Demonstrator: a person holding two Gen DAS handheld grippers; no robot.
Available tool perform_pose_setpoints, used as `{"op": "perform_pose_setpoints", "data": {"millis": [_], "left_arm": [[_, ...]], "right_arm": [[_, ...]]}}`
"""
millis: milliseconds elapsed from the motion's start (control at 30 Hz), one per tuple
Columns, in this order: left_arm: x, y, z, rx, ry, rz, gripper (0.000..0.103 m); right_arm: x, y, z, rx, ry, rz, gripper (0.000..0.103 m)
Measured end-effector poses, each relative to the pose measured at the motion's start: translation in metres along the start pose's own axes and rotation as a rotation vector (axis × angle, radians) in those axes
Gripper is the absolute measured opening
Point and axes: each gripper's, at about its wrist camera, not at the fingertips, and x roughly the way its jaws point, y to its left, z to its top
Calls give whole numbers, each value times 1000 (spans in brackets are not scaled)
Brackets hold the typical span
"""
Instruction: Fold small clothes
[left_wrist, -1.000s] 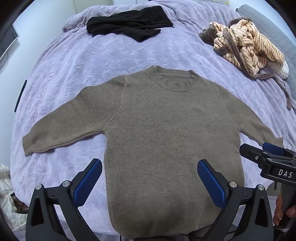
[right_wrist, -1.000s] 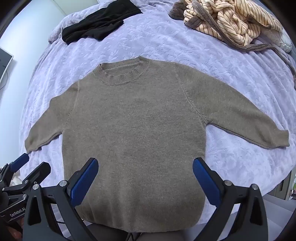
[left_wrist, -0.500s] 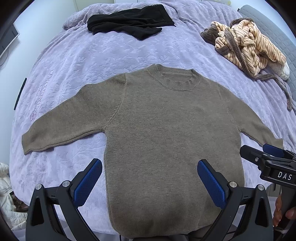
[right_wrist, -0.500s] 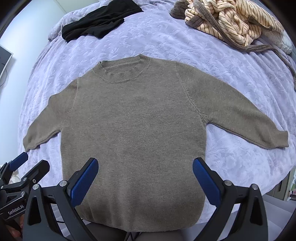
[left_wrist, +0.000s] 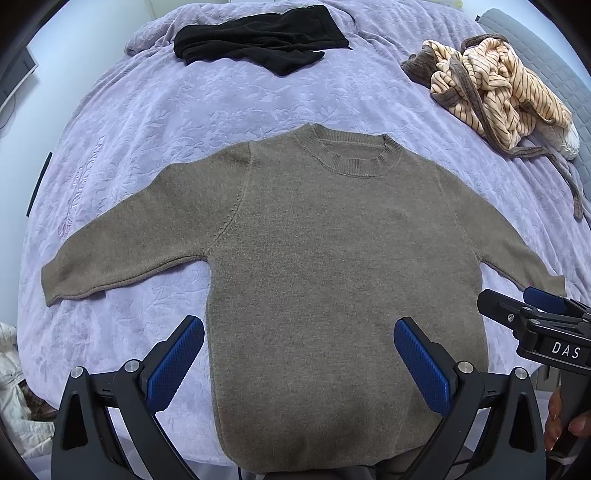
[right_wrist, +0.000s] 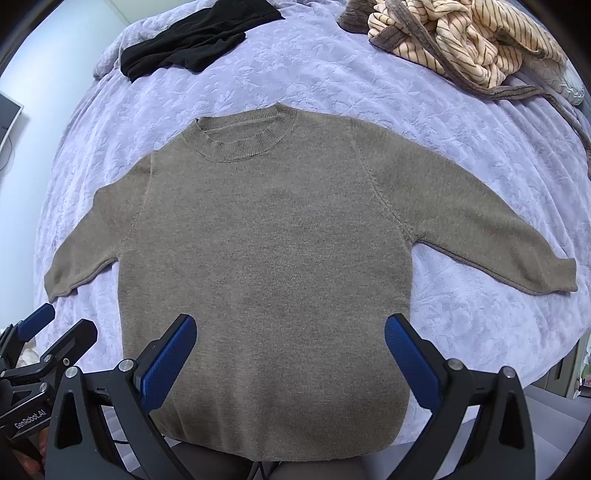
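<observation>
Covering the whole scene, a lilac embossed bedspread (left_wrist: 155, 122) carries everything. Taupe knit crew-neck sweater (left_wrist: 332, 266) lies flat at its near-centre, both sleeves spread out, hem at the near bed edge. Bare bedspread runs beside both sleeves and above the collar, open room on either side. Crumpled cream-and-brown striped fleece garment (left_wrist: 491, 85) sits far right, well apart from the sweater; black rumpled garment (left_wrist: 258, 37) lies at the far edge. Left gripper (left_wrist: 299, 358) hovers over the lower sweater body, blue pads wide apart, holding nothing. Right gripper (right_wrist: 290, 354) likewise spread and unloaded above the hem area. Versus a second ago: sweater unmoved, both grippers nearly unchanged.
</observation>
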Motion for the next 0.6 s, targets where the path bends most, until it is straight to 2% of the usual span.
{"op": "perform_pose_setpoints", "data": {"millis": [400, 500, 533, 600], "left_arm": [[3, -2, -5, -16, 0, -9, 103], [4, -2, -3, -40, 34, -44, 103], [4, -1, -1, -51, 41, -83, 103], [4, -1, 2, -53, 15, -122, 103]], "right_arm": [[3, -1, 3, -4, 6, -8, 102], [3, -1, 4, -7, 8, -8, 102], [4, -1, 4, -9, 7, -8, 102], [5, -2, 4, -16, 4, -4, 102]]}}
